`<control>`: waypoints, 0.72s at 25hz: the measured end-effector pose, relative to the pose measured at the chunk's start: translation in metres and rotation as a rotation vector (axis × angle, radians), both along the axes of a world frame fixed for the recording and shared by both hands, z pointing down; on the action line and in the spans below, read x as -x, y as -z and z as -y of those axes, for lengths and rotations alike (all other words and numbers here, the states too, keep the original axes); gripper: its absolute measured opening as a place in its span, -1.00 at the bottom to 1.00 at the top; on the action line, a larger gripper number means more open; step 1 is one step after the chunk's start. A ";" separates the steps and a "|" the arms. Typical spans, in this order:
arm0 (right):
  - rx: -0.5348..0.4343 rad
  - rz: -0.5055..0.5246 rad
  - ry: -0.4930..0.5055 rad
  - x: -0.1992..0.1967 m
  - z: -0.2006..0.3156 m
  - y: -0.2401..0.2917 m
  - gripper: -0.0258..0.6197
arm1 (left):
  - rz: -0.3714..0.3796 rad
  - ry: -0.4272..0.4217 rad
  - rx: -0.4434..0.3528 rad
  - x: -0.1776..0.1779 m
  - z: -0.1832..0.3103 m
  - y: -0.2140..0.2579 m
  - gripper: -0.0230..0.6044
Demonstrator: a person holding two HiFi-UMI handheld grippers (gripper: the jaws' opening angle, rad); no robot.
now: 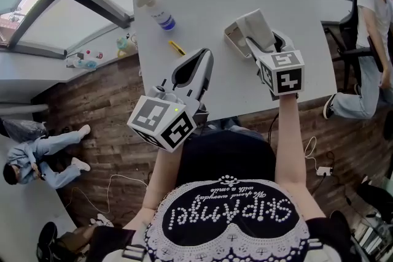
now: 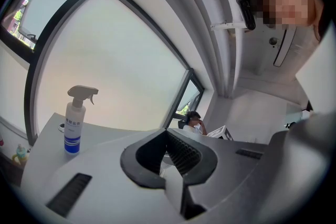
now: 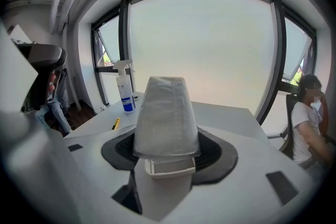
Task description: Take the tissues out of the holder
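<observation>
Right gripper view | right hand-held gripper (image 3: 167,136) wide, pinching tissues (image 3: 165,107) | left hand-held gripper (image 2: 169,153) closed

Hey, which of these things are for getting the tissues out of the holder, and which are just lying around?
For the job:
- tissues
- holder they sit in
- right gripper, closed on the holder
- left gripper, shut, empty

Just lying about:
- spray bottle
- small yellow object
</observation>
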State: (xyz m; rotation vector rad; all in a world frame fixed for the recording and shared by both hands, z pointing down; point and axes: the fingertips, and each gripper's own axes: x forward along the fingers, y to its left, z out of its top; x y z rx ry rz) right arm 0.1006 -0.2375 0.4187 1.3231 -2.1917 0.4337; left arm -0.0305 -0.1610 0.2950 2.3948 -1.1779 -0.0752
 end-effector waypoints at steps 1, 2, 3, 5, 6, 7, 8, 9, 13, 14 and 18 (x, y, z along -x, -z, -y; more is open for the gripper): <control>0.002 0.000 0.001 0.000 -0.002 -0.001 -0.09 | 0.000 -0.001 0.000 0.000 0.000 0.000 -0.92; 0.003 0.001 0.001 -0.001 -0.003 -0.001 -0.09 | 0.000 -0.002 -0.001 0.000 0.000 0.000 -0.92; 0.003 0.001 0.000 -0.001 -0.005 -0.001 -0.09 | 0.000 -0.002 -0.002 0.001 0.000 0.000 -0.92; 0.000 -0.001 0.000 -0.002 -0.008 0.001 -0.09 | 0.001 -0.002 -0.003 0.001 0.000 0.001 -0.92; -0.002 -0.001 0.000 -0.002 -0.009 0.003 -0.09 | 0.001 -0.003 -0.004 0.001 0.000 0.001 -0.92; -0.005 -0.001 -0.001 -0.002 -0.010 0.004 -0.09 | 0.001 -0.004 -0.004 0.001 0.000 0.001 -0.92; -0.007 -0.004 -0.002 -0.003 -0.011 0.006 -0.09 | 0.000 -0.005 -0.005 0.001 0.000 0.002 -0.92; -0.010 -0.011 -0.002 -0.004 -0.011 0.007 -0.09 | -0.001 -0.007 -0.005 0.000 0.000 0.002 -0.92; -0.021 -0.030 -0.013 -0.008 -0.015 0.011 -0.09 | -0.001 -0.014 -0.005 -0.002 -0.002 0.002 -0.92; -0.022 -0.032 -0.018 -0.010 -0.016 0.012 -0.09 | -0.001 -0.015 -0.005 -0.002 -0.002 0.001 -0.92; -0.032 -0.037 -0.030 -0.013 -0.020 0.018 -0.09 | -0.002 -0.015 -0.005 -0.001 -0.001 0.001 -0.92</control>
